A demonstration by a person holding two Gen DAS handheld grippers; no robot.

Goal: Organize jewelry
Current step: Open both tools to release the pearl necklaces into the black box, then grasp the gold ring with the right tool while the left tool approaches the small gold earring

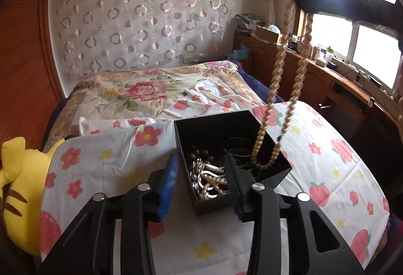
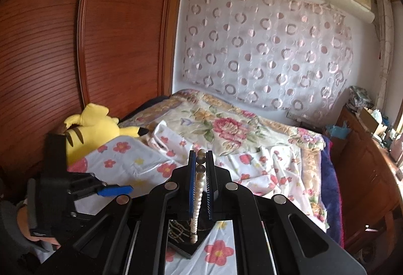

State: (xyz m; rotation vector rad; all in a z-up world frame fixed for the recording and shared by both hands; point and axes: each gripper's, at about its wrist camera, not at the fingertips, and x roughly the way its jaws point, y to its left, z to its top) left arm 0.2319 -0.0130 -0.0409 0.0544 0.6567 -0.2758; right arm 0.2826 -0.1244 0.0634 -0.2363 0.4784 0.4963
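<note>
My right claw [image 2: 201, 164] pinches the bead necklace [image 1: 277, 73] — its loop dangles into the black box [image 1: 214, 123] at my left claw's [image 1: 201, 174] one o'clock, released. Lower slowly, coil it, then let go.

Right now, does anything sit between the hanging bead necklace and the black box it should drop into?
Nothing visible blocks it. The bead necklace hangs from the right hand-held gripper, its bottom loop already dipping into the open black box. The left hand-held gripper straddles the box's near corner, jaws apart, clear of the strand.
</note>
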